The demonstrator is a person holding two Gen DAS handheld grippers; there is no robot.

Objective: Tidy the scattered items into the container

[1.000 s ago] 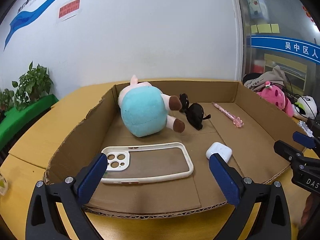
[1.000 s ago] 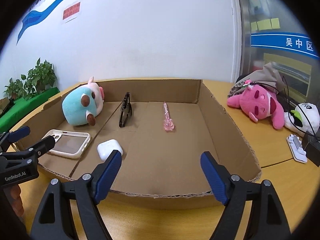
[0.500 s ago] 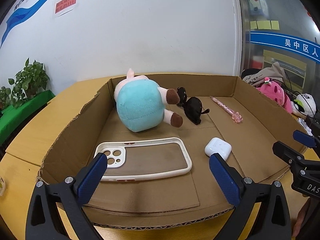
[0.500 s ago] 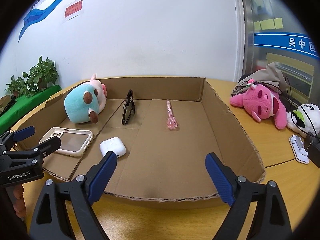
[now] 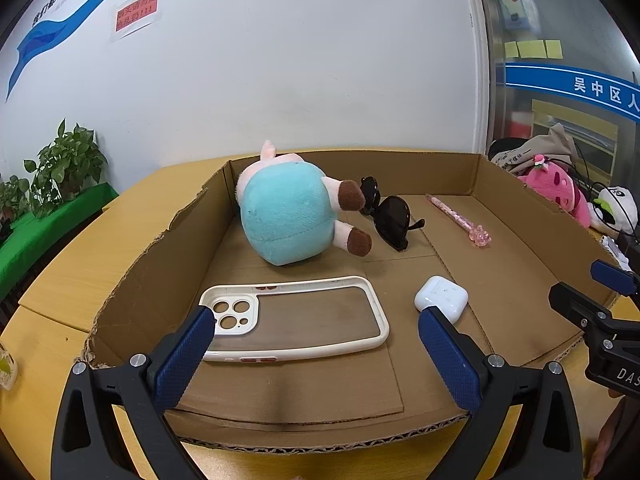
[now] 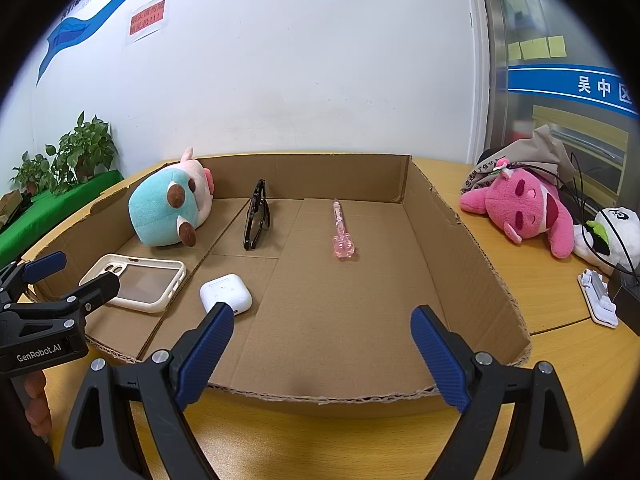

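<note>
On the yellow table (image 6: 560, 380) sits a shallow cardboard box (image 5: 132, 304), and we hold both grippers at its near edge. Our left gripper (image 5: 316, 344) has its blue pads spread wide with nothing between them; the white phone case (image 5: 296, 320) lies flat on the box floor just beyond its tips. The white earbuds case (image 5: 442, 298) rests right by the tip of that gripper's right-hand finger, though we cannot tell whether they touch. Our right gripper (image 6: 322, 340) has just been opening, and its jaws stand far apart over bare cardboard, gripping nothing. Farther back in the box lie the teal plush pig (image 5: 288, 220) on its side, black sunglasses (image 5: 390, 220) just beside its feet, and a pink pen (image 5: 460, 220) well apart to the right.

From the right wrist view we see what the left hides: the sunglasses (image 6: 256, 216) stand folded on edge, and outside the box a pink plush toy (image 6: 524, 208), a panda plush (image 6: 612, 232) and a small white stand (image 6: 598, 298) lie on the table. That view also shows our left gripper (image 6: 52, 276) from the side.
</note>
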